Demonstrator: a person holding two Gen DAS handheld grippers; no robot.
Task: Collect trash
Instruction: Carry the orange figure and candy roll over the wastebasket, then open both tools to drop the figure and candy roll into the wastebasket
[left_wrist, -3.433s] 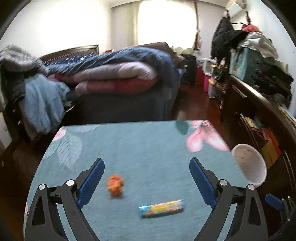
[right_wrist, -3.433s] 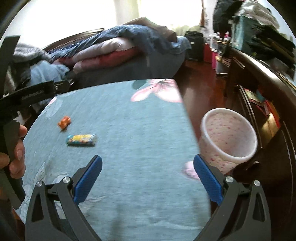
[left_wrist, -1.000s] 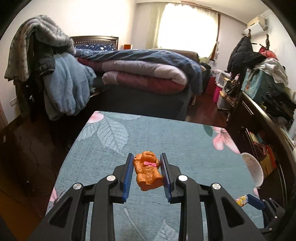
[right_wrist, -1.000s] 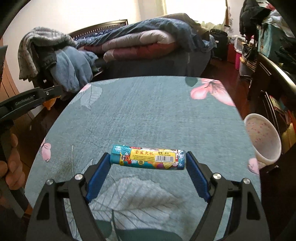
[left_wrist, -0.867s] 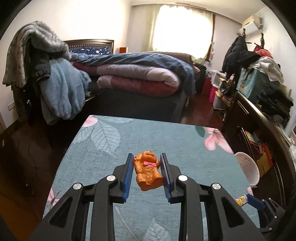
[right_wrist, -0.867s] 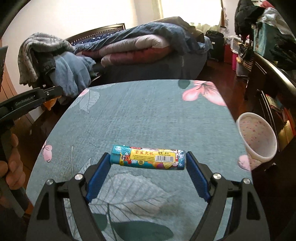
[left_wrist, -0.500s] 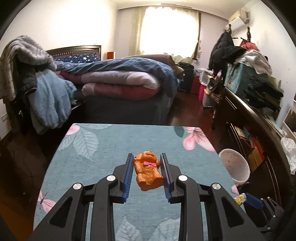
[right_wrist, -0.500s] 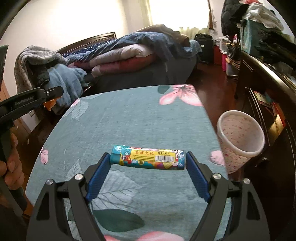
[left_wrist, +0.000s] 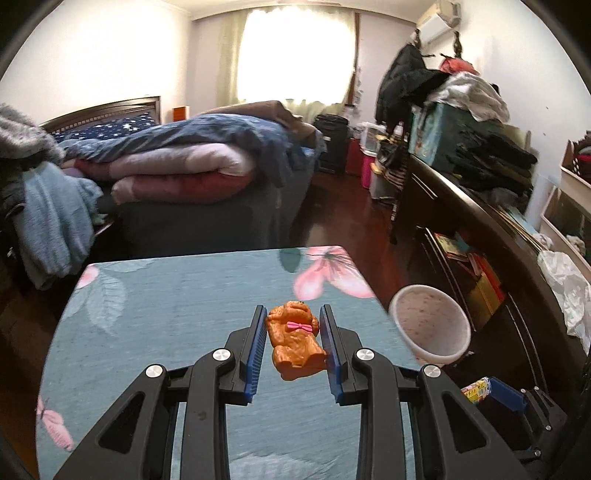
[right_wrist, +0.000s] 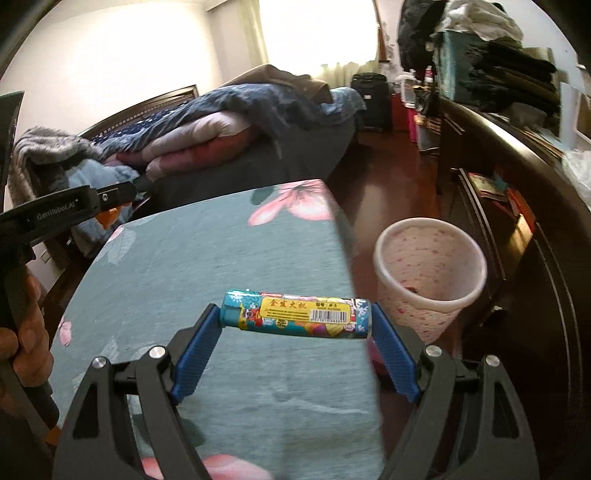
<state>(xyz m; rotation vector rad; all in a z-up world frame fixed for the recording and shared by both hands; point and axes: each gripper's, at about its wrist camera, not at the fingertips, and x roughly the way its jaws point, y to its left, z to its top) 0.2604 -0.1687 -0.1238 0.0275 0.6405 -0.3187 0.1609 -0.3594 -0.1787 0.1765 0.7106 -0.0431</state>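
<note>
Left wrist view: left hand-held gripper (left_wrist: 293, 341) clamps an orange bear figurine (left_wrist: 295, 341) above the teal worktop (left_wrist: 166, 306).
Right wrist view: right hand-held gripper (right_wrist: 297, 332), half-spread, grips a printed tube (right_wrist: 297, 318) endwise, near the white bin (right_wrist: 428, 273) beside the worktop.

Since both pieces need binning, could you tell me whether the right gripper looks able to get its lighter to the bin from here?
Probably yes: the right gripper holds the lighter above the table edge, and the open-topped bin stands just beyond, nothing between.
</note>
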